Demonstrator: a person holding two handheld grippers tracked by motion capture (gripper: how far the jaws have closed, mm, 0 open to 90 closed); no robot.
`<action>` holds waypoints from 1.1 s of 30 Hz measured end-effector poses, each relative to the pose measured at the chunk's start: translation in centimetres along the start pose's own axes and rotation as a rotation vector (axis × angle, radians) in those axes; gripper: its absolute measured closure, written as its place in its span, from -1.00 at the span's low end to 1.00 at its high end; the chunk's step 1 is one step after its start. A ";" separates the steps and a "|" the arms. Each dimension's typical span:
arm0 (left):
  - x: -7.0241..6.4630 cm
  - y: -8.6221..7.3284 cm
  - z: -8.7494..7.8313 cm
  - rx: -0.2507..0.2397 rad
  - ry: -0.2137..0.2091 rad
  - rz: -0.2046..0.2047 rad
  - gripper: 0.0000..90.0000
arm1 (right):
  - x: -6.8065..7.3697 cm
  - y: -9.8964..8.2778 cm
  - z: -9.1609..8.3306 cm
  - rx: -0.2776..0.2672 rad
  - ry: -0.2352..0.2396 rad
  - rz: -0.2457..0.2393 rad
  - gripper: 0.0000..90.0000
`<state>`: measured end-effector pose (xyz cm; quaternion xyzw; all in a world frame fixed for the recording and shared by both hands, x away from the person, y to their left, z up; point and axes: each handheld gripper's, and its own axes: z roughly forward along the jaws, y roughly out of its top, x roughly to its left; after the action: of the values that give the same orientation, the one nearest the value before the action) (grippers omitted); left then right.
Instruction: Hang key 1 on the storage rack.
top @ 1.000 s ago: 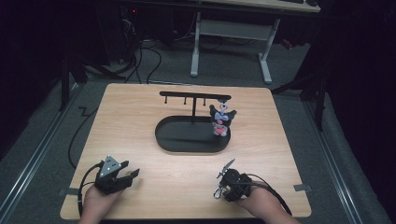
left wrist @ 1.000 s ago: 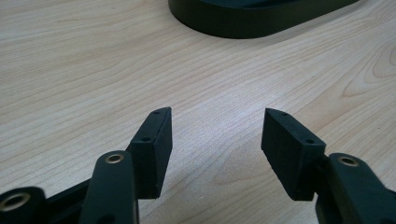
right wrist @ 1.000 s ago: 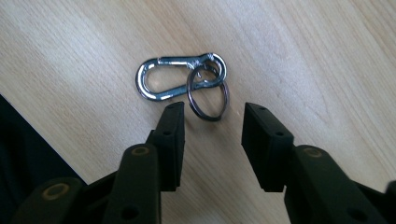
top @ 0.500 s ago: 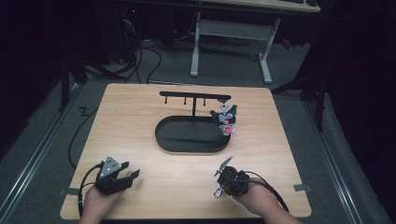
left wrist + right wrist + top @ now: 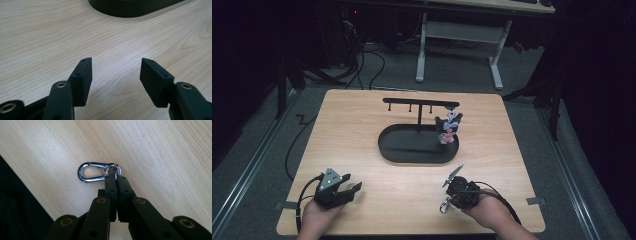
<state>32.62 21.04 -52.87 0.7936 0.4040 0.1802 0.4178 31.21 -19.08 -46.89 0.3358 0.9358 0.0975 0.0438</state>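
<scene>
The right claw (image 5: 115, 175) has just been closing and now pinches the clip (image 5: 96, 172); the left claw (image 5: 115, 72) stands open, so hanging the clip seems next.

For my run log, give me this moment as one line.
right gripper: shut on clasp | left gripper: open, nothing held | charm: hanging on stand

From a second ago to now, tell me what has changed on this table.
The right tool has just been closing and is now shut on the ring end of the silver snap hook lying on the wooden table. The left tool stayed open and empty. The black hanger stand and the keychain figure hanging on it kept their places.
</scene>
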 end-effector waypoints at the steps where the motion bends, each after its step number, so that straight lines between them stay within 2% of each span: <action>1: 0.0 0.0 0.0 0.000 0.000 0.000 -0.02 | -0.1 0.0 -0.2 -0.004 0.005 0.003 0.99; 7: 0.1 0.0 -0.1 -0.007 0.003 0.002 -0.03 | -0.6 0.5 -1.9 -0.019 0.030 0.027 0.99; 12: 0.2 -0.1 -0.2 -0.009 0.002 0.004 -0.03 | -1.2 1.0 -3.5 -0.036 0.031 0.045 0.99; 16: 0.3 0.0 -0.5 -0.025 0.000 -0.010 -0.03 | -1.8 1.2 -4.4 -0.038 0.033 0.070 0.99; 25: 0.3 0.0 -0.5 -0.030 -0.003 -0.002 -0.03 | -2.7 1.5 -5.7 -0.020 0.011 0.090 0.99; 33: 0.3 0.0 -0.5 -0.031 -0.001 -0.002 -0.03 | -3.5 2.1 -6.5 -0.024 0.020 0.117 0.99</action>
<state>32.53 21.56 -52.61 0.7868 0.4017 0.1855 0.4303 34.30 -20.72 -39.99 0.3885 0.9137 0.1145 0.0326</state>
